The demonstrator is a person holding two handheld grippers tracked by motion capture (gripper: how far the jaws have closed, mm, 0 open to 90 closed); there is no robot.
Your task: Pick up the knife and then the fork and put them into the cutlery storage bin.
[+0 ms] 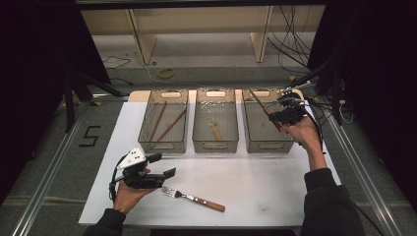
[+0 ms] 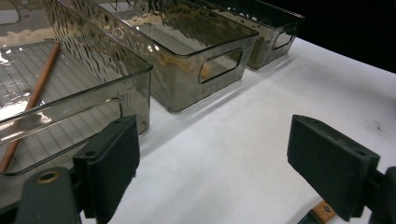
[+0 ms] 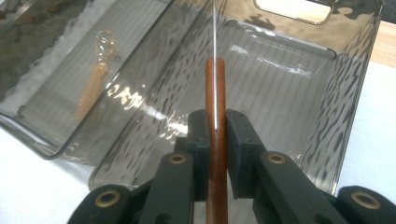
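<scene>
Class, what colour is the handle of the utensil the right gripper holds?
Reddish-brown wood: the handle, seen best in the right gripper view.

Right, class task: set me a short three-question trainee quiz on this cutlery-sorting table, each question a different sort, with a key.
1. True or false: the left gripper is shut on the fork.
2. Which bin does the knife in the right gripper hang over: A left bin, B middle bin, C right bin?
3. Fill in: the left bin holds two ____.

Key: 1 false; 2 C; 3 chopsticks.
</scene>
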